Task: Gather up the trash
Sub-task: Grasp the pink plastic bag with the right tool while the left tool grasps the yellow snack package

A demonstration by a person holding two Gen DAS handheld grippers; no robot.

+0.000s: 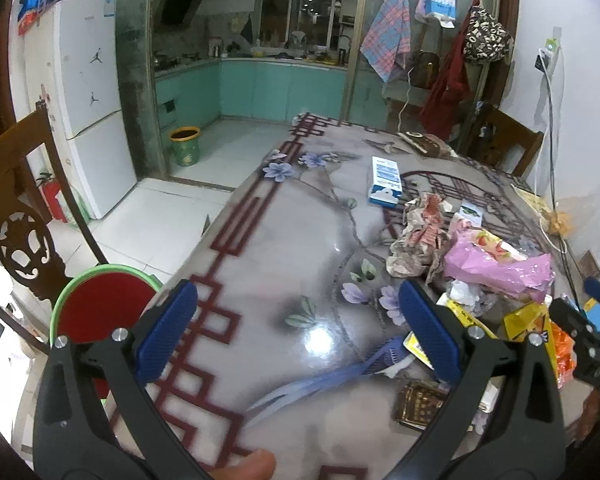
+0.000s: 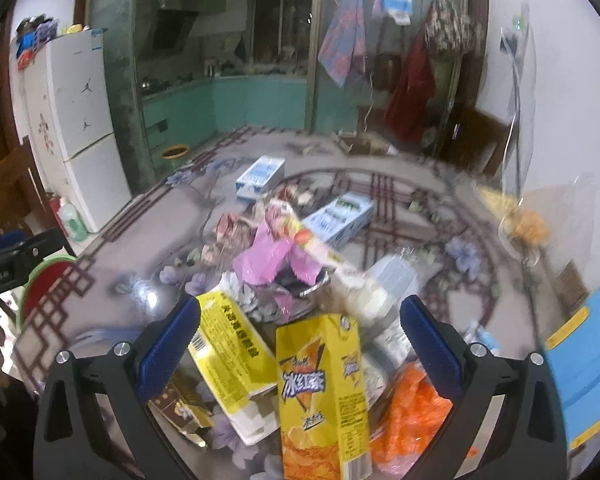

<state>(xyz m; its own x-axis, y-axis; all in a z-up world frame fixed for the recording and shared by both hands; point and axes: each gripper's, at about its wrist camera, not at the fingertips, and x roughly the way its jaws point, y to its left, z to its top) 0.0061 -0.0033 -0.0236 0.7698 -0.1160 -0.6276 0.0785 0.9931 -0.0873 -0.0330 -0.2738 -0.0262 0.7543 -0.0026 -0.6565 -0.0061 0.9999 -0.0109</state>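
Trash is heaped on the right part of a flower-patterned table (image 1: 284,248): crumpled paper (image 1: 418,236), a pink plastic bag (image 1: 500,264), a blue-white carton (image 1: 385,182) and yellow packs. My left gripper (image 1: 300,328) hangs open over bare tabletop, left of the heap, holding nothing. In the right wrist view my right gripper (image 2: 300,340) is open right above the heap. A yellow drink carton (image 2: 324,396) and a yellow-white box (image 2: 230,360) lie between its fingers, untouched as far as I can tell. An orange wrapper (image 2: 412,412) lies to the right.
A green-rimmed red bin (image 1: 104,300) stands on the floor beside the table's left edge, next to a carved wooden chair (image 1: 16,216). A white fridge (image 1: 88,100) and a green-yellow bin (image 1: 185,146) stand farther back. A second blue-white carton (image 2: 340,218) lies mid-table.
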